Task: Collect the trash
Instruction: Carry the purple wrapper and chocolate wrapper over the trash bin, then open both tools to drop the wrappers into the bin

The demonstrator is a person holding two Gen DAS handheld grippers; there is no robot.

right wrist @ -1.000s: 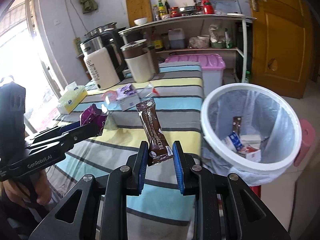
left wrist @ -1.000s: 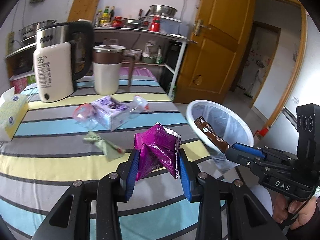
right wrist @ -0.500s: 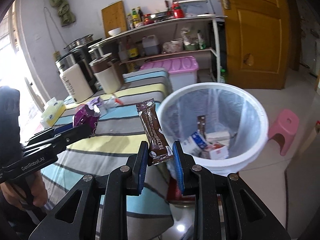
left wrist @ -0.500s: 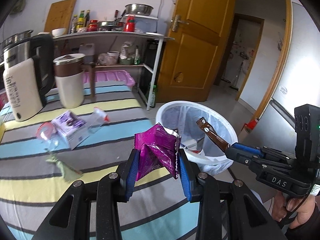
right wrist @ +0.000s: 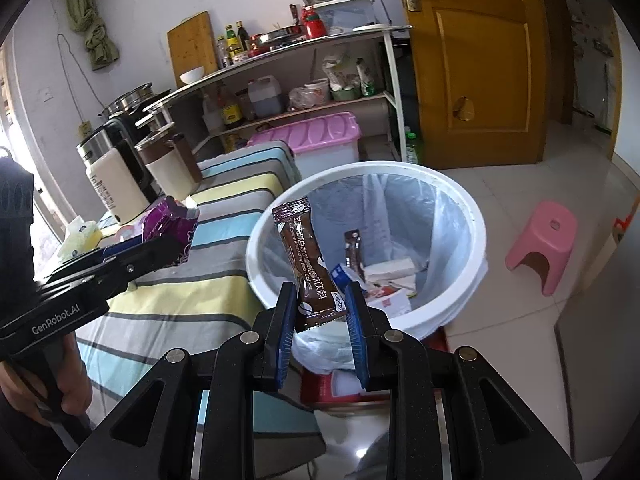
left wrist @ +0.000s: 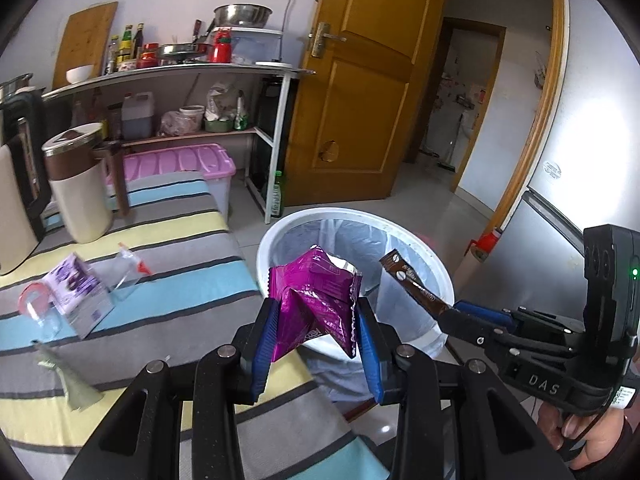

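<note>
While both claws are loaded, the scene is laid out from the grips outward.

Left gripper (left wrist: 316, 334): clamped on a crumpled purple wrapper (left wrist: 316, 300), pinched low between the blue pads, its torn silver-lined mouth pointing up.

Right gripper (right wrist: 319, 316): closed tight on the bottom end of a brown coffee sachet (right wrist: 308, 268), which stands upright above the pads.

Where the trash is: both pieces are held in the air at the edge of the striped table (left wrist: 160, 264); the sachet is seen in front of the white bin (right wrist: 472, 216), the wrapper just before its near rim.

Bin: lined with a clear bag, with cartons and another sachet already lying inside.

Handling, judged: both pieces look very light, thin and glossy, so some slip is likely; the wrapper is soft and crushes, the sachet flat and slightly stiff. A hold on a sealed end or a thick fold seems surest.

Left on the table: a purple carton (left wrist: 78, 296), a clear wrapper (left wrist: 128, 268) and a greenish scrap (left wrist: 76, 388), apart from one another.

Further out: a kettle (right wrist: 116, 184), a shelf (right wrist: 280, 80), a wooden door (left wrist: 360, 92) and a pink stool (right wrist: 540, 244).
</note>
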